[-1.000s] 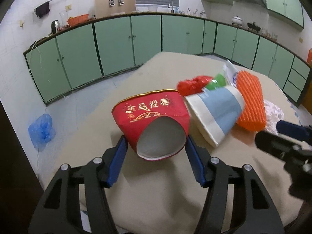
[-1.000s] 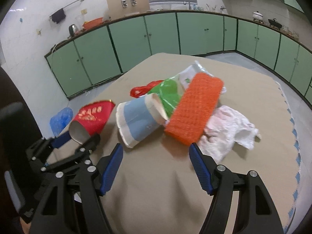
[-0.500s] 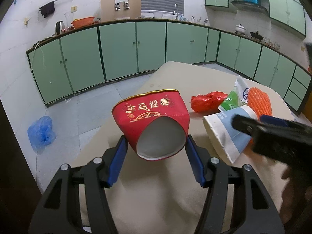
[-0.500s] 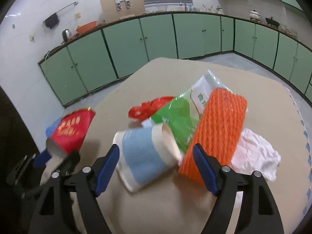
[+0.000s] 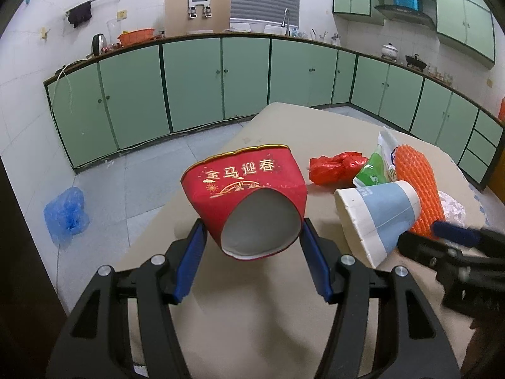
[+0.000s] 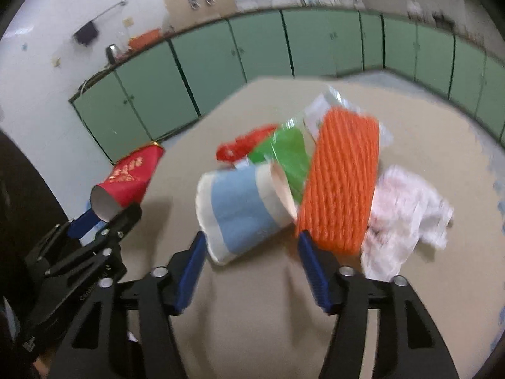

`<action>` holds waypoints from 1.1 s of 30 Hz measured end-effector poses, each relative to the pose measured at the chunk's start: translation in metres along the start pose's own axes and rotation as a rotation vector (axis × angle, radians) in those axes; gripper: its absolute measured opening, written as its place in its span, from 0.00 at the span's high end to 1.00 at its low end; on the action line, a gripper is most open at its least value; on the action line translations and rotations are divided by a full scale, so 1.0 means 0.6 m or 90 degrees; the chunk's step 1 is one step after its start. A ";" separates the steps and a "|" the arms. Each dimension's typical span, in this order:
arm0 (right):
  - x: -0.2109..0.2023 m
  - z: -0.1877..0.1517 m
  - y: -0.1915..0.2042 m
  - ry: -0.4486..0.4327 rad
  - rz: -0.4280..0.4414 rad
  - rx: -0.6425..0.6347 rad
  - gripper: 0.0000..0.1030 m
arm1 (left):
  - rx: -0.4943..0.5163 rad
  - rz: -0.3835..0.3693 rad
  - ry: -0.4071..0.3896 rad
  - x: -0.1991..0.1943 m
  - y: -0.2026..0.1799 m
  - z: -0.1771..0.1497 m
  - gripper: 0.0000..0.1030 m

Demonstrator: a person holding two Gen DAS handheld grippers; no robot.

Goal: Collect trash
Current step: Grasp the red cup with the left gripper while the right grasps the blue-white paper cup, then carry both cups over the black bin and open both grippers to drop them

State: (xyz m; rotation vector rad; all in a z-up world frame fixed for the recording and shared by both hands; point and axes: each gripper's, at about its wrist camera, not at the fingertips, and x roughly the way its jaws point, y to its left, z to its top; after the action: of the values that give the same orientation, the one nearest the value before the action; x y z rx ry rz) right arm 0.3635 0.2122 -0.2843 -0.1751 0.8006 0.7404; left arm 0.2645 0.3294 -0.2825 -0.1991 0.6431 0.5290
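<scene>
My left gripper [image 5: 252,255] is shut on a red paper cup [image 5: 249,195] with gold print, held above the beige table [image 5: 252,315]; the cup [image 6: 126,183] also shows at the left of the right wrist view. My right gripper [image 6: 252,252] is open, its jaws on either side of the base of a blue-and-white paper cup [image 6: 240,211] lying on its side. That cup [image 5: 378,218] shows in the left wrist view too. An orange foam net [image 6: 341,183], a green wrapper [image 6: 287,154], a red plastic bag [image 6: 240,145] and crumpled white paper [image 6: 407,211] lie behind it.
Green cabinets [image 5: 189,85] line the far wall. A blue plastic bag [image 5: 64,214] lies on the tiled floor left of the table. The table's left edge [image 5: 151,221] is close to my left gripper.
My right gripper has moved forward to the blue-and-white cup, now between its jaws. My left gripper has kept the red cup and lifted it slightly.
</scene>
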 end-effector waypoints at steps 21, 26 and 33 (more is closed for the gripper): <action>0.057 0.019 0.019 0.020 -0.039 -0.047 0.30 | -0.022 0.002 0.010 -0.005 0.038 0.005 0.44; 0.010 0.022 0.006 -0.005 -0.033 -0.027 0.30 | -0.013 -0.008 0.002 -0.026 0.023 0.009 0.44; -0.074 0.013 -0.032 -0.032 -0.044 0.001 0.30 | 0.010 -0.043 -0.012 -0.089 -0.016 0.012 0.44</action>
State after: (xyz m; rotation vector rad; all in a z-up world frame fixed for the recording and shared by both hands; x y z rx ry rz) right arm 0.3603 0.1773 -0.2498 -0.1814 0.7429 0.6763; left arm 0.2374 0.3019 -0.2436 -0.1993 0.6198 0.4607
